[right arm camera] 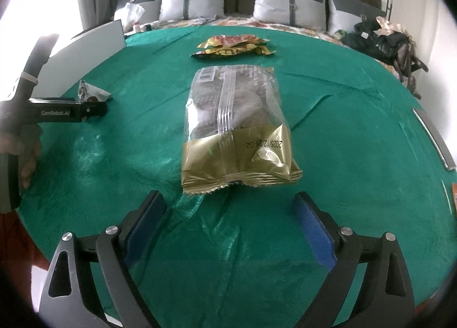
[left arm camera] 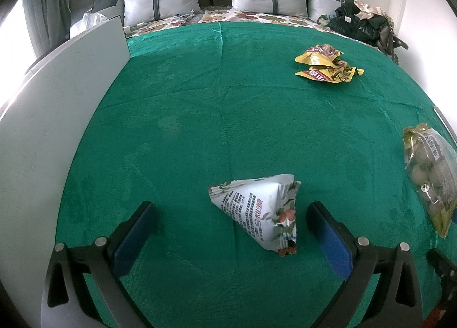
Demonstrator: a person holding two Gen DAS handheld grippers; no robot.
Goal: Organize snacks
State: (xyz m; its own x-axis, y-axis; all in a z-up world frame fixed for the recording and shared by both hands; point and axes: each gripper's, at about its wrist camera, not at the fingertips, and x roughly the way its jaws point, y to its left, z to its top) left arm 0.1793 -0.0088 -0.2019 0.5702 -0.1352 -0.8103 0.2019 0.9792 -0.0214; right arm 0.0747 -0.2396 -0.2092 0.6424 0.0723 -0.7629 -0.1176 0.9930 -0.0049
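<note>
On the green bed cover (left arm camera: 185, 128), both grippers are wide open and hold nothing: left gripper (left arm camera: 232, 215) around the white packet (left arm camera: 262, 211), right gripper (right arm camera: 230, 205) before the gold bag (right arm camera: 237, 128). Yellow packets (right arm camera: 234, 45) lie at 12 o'clock; the bag's contents are unclear.

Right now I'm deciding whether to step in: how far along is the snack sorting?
Two yellow packets already lie together at the far side. Nothing is in hand: the left gripper is open around the white triangular packet, and the right gripper is open just short of the clear-and-gold bag. Both loose snacks still need placing on the green cloth.
</note>
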